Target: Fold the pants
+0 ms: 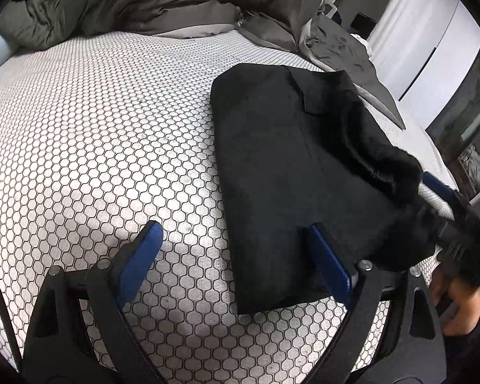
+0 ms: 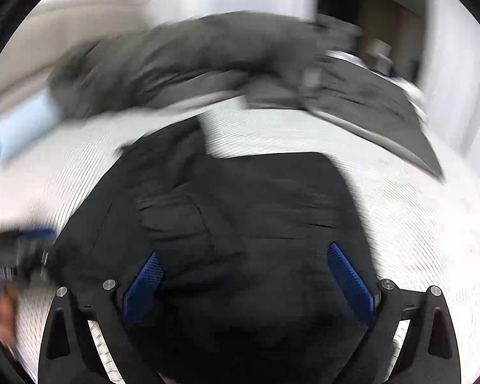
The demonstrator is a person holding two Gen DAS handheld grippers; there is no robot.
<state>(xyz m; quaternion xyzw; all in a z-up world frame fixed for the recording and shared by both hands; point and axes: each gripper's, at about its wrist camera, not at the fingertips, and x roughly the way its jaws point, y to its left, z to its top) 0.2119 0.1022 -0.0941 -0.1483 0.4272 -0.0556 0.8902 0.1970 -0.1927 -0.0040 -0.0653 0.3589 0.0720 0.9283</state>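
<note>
The black pants [image 1: 297, 166] lie folded into a compact rectangle on the white honeycomb-patterned mattress [image 1: 96, 134]. My left gripper [image 1: 236, 233] is open, low at the near left edge of the pants, with its right finger over the cloth and its left finger over the mattress. The right wrist view is motion-blurred: my right gripper [image 2: 243, 257] is open, directly above the pants [image 2: 240, 211], with nothing between its fingers. The right gripper also shows in the left wrist view [image 1: 444, 198] at the bunched right corner of the pants.
A crumpled grey duvet [image 1: 150, 3] is heaped along the far side of the bed, with a grey pillowcase [image 1: 345, 48] at the far right. The mattress edge drops off on the right, by white doors [image 1: 428, 48].
</note>
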